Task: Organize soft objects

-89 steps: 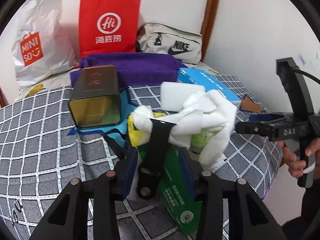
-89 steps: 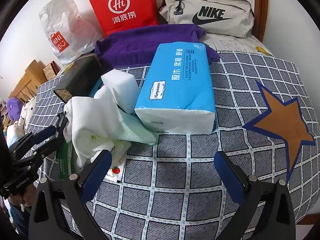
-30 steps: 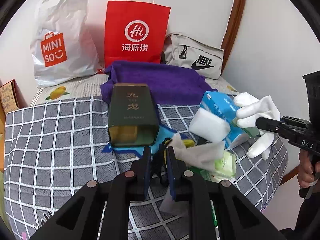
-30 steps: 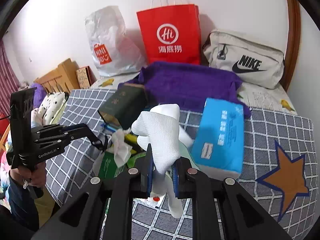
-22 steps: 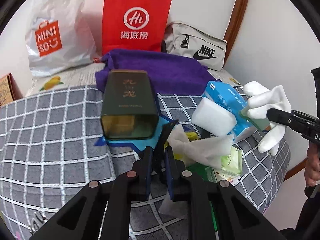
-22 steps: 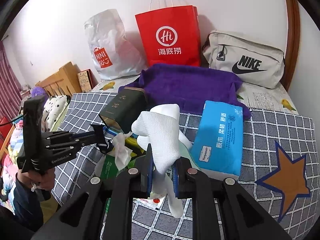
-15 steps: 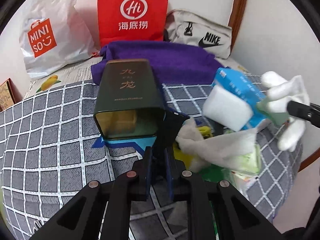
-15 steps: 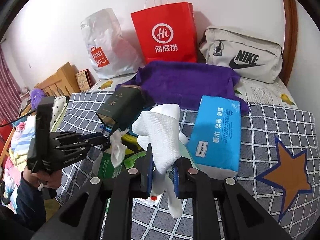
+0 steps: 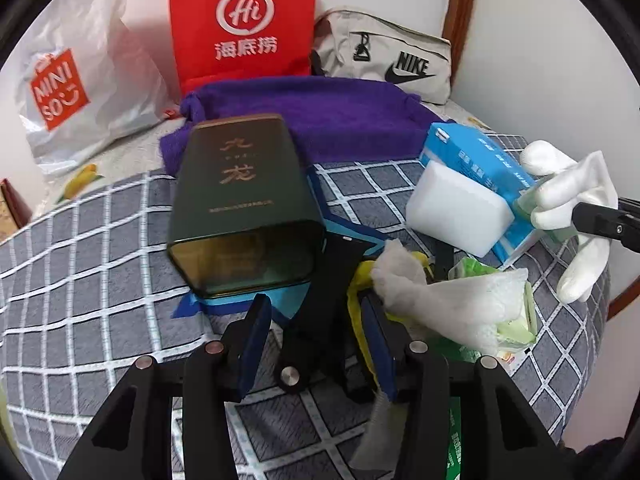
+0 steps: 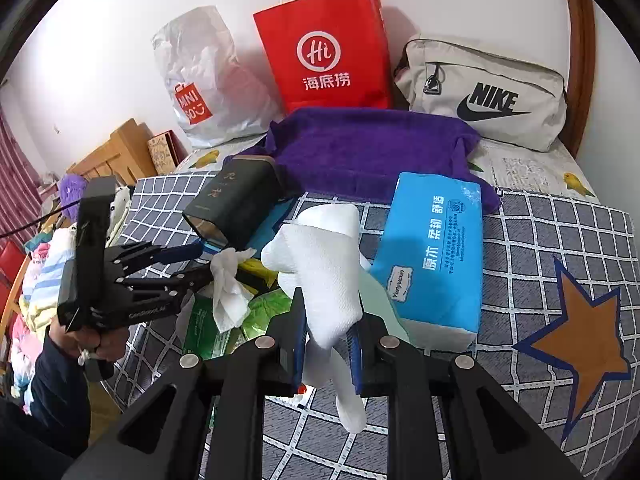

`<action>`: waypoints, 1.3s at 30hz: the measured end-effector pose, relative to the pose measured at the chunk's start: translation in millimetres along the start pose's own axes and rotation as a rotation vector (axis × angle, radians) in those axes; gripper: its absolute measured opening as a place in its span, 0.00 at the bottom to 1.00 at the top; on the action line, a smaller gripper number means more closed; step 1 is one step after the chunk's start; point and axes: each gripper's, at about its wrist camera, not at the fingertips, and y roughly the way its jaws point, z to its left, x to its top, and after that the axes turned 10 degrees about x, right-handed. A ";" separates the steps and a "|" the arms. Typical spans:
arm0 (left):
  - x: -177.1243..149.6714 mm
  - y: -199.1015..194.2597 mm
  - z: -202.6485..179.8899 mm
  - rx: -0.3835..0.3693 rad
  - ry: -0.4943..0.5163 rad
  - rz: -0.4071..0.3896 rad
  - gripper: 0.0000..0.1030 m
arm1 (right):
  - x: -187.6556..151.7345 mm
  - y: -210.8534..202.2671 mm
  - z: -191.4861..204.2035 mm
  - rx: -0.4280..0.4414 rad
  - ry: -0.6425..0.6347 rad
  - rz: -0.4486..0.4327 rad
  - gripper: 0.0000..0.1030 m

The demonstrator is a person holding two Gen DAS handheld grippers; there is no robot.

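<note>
Your right gripper (image 10: 327,344) is pinching the white glove (image 10: 320,264) over the bed, soft, light and floppy, so hold its thick middle, while your left gripper (image 9: 316,332) is opening around the black strap (image 9: 320,300).

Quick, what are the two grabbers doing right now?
Left gripper: opening, black strap loose between its jaws.
Right gripper: shut on the white glove.

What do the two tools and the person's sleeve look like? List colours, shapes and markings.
Both are black linkage frames with silver rivets and blue pads on two flat fingers. The left tool has a pistol-style handle with pale lettering on its body. The right tool looks the same up close. The sleeve is dark navy.
</note>
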 end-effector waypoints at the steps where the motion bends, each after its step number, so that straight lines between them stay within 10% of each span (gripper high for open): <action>1: 0.9 2.9 0.5 -0.023 0.000 0.003 0.43 | -0.4 1.0 -0.3 -0.002 -0.002 0.003 0.19; 11: -0.8 5.9 -0.7 -0.100 0.028 -0.004 0.21 | -0.6 11.7 -3.1 -0.007 0.015 0.035 0.19; 39: -11.6 3.8 1.1 -0.123 -0.041 0.018 0.11 | -4.6 9.1 5.5 0.004 -0.010 0.041 0.20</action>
